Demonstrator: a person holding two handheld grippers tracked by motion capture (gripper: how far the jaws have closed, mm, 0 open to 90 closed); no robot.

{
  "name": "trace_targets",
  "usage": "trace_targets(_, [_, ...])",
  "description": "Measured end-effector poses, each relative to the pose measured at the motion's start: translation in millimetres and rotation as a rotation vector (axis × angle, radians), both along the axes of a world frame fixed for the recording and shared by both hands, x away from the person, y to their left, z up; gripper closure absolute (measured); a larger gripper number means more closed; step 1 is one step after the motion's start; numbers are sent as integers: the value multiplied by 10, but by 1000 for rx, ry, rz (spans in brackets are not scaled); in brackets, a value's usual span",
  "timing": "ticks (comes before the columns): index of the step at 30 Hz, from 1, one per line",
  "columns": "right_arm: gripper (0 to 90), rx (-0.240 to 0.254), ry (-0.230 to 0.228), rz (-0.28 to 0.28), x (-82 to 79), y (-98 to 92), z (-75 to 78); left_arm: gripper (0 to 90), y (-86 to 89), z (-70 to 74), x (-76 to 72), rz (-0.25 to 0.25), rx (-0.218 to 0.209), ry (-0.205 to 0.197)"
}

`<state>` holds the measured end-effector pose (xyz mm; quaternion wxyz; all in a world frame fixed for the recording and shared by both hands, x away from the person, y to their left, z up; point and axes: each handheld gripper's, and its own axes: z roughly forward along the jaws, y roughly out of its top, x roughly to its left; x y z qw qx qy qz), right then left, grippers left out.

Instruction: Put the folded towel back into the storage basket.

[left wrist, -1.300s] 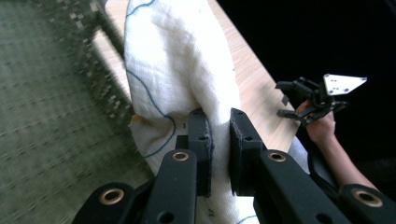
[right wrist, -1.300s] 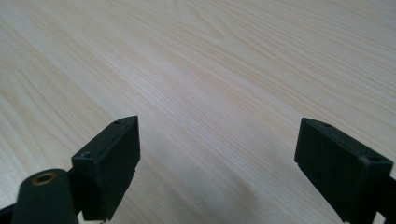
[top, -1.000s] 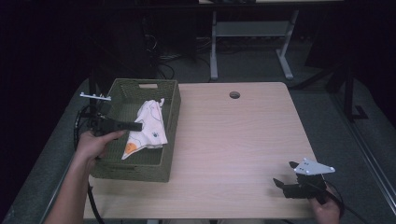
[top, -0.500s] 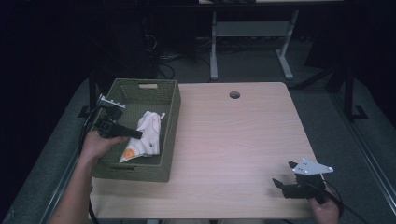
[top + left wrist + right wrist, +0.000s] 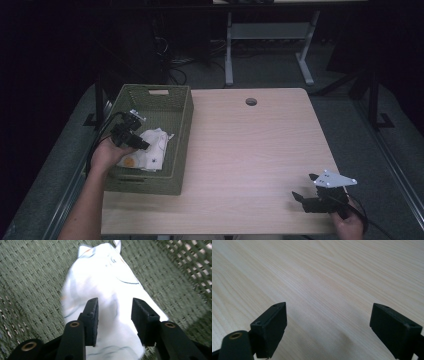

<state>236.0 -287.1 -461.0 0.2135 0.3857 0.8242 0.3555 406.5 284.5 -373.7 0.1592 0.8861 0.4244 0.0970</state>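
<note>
A white cloth with orange and dark print lies crumpled on the floor of the green woven basket at the table's left side. My left gripper is down inside the basket, just over the cloth's near left part. In the left gripper view the cloth spreads under the left gripper, whose jaws stand apart with nothing pinched between them. My right gripper rests low at the front right of the table, open. Bare wood is all that lies between the jaws of the right gripper.
The light wooden table has a round cable hole near its far edge. The basket's woven walls rise close around my left gripper. Dark floor, cables and a desk frame lie beyond the table.
My left gripper has dropped from above the basket down into it, moving toward the near left. The cloth, held up before, now lies on the basket floor with the jaws apart. The right gripper stayed still.
</note>
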Motion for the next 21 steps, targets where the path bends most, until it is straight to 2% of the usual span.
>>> trace_targets(3, [137, -3, -1, 5, -3, 3, -1, 568, -9, -43, -3, 15, 27, 10])
trace_targets(5, [137, -5, -4, 7, -6, 6, 1, 589, -17, -70, -6, 5, 26, 31])
trace_targets(7, [137, -1, -5, 6, -13, 10, 8, 646, -32, -103, -6, -5, 17, 62])
trace_targets(8, [137, 1, -5, 6, -14, 10, 9, 666, -53, -134, -3, -14, 4, 91])
trace_targets(10, [137, 1, -4, 8, -12, 11, 8, 668, -99, -187, -1, -25, 4, 124])
trace_targets(12, [137, -3, -2, 10, -12, 17, 6, 613, -164, -283, 18, -41, 26, 162])
trace_targets(14, [137, -5, -3, 13, -12, 19, 5, 571, -180, -313, 28, -43, 27, 171])
trace_targets(15, [137, -5, -3, 13, -12, 19, 5, 571, -199, -356, 42, -42, 16, 189])
trace_targets(17, [137, -7, 0, 11, -11, 20, 0, 525, -231, -423, 69, -37, 29, 220])
trace_targets(19, [137, -5, 0, 11, -12, 18, 1, 518, -262, -492, 95, -49, 55, 250])
trace_targets(21, [137, -4, -4, 12, -13, 13, 4, 531, -271, -500, 109, -42, 58, 255])
